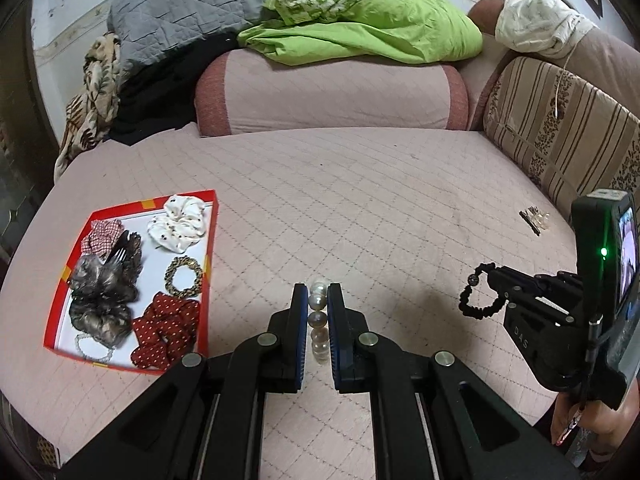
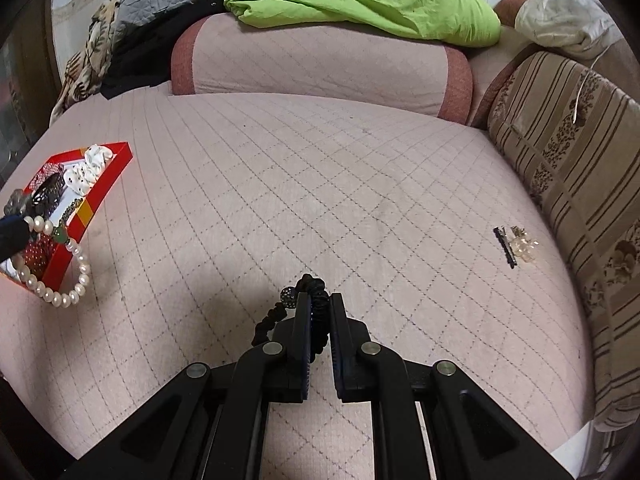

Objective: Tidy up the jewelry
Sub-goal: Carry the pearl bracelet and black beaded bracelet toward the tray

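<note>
My left gripper is shut on a white pearl bracelet, held above the pink quilted bed; the bracelet's loop hangs at the left edge of the right wrist view. My right gripper is shut on a black beaded bracelet, which also shows at the right of the left wrist view. A red box with a white inside lies at the left. It holds several scrunchies and hair pieces, among them a white scrunchie and a red dotted one.
A black hair clip with clear ornaments lies on the bed near the striped cushion on the right. A pink bolster, a green sheet and grey bedding are piled at the far end.
</note>
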Action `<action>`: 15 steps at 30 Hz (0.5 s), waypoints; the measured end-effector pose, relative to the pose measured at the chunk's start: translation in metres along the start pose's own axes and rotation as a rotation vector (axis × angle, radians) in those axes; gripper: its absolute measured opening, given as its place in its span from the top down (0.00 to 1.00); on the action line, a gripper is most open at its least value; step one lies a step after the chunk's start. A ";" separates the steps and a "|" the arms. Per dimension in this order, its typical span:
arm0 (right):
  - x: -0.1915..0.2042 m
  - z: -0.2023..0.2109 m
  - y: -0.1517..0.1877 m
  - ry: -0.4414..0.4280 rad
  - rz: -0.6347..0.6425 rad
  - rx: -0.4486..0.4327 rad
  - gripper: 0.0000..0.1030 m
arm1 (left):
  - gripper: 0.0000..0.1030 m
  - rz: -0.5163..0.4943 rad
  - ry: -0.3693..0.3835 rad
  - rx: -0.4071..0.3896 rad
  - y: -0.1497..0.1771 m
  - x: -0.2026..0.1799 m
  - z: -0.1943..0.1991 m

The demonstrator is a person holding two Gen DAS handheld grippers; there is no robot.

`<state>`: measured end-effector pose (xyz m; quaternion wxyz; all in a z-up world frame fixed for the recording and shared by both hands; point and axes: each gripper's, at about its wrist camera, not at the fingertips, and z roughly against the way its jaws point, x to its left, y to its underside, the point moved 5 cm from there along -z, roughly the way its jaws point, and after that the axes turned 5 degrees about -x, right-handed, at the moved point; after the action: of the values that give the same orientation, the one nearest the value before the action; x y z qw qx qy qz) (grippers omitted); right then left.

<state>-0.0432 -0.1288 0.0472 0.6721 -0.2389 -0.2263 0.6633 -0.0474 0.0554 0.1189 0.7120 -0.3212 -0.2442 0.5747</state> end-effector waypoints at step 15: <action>0.008 0.007 -0.001 0.061 0.054 -0.017 0.91 | 0.91 0.005 -0.041 -0.035 0.000 0.011 0.012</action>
<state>-0.0466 -0.1208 0.0534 0.6585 -0.2706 -0.2048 0.6717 -0.0537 0.0685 0.1268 0.6997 -0.3224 -0.2680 0.5785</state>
